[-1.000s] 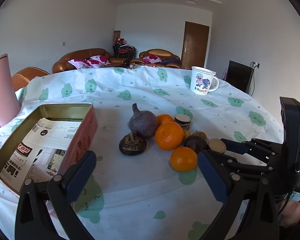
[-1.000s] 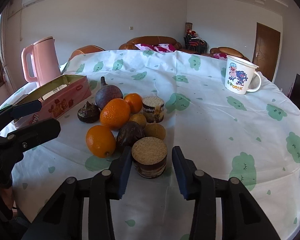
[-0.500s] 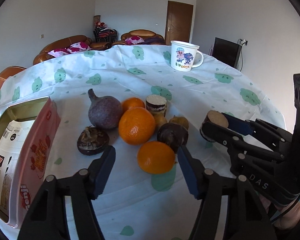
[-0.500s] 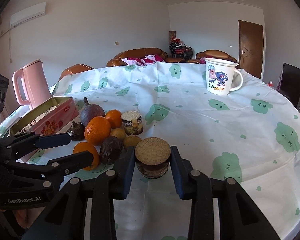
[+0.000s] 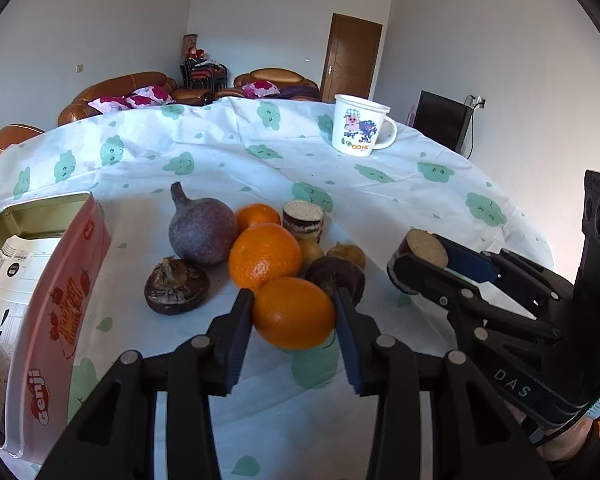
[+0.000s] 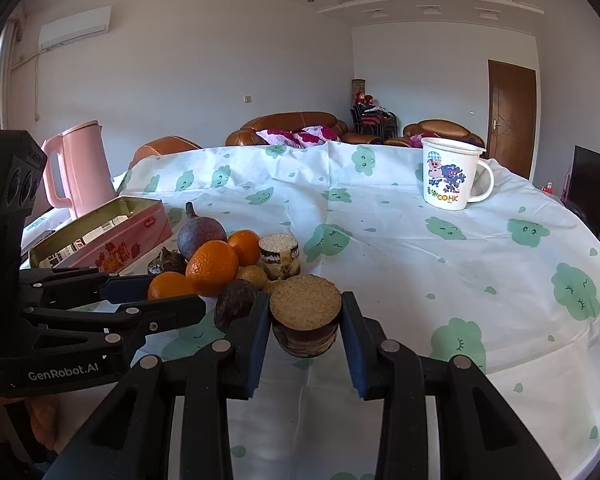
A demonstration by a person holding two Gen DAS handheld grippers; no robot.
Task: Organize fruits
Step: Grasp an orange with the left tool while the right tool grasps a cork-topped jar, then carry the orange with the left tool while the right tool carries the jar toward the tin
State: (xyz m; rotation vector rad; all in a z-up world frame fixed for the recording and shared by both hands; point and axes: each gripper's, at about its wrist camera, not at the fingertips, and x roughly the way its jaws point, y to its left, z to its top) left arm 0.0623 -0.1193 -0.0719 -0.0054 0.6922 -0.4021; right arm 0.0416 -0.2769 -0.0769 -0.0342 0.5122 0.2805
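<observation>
- Since the earlier frame, left claw (image 5: 294,316) has closed in around the nearest round orange tangerine (image 5: 293,313), pads touching it.
- Right claw (image 6: 305,312) grips a tan-topped brown cylindrical piece (image 6: 305,318).
- Pink open tin (image 5: 40,280) at nine o'clock holds no fruit; sorting looks barely begun.

Left tool (image 5: 294,316) now closed around the front orange (image 5: 293,313); right tool (image 6: 305,322) raised with the cut piece (image 6: 305,314).
</observation>
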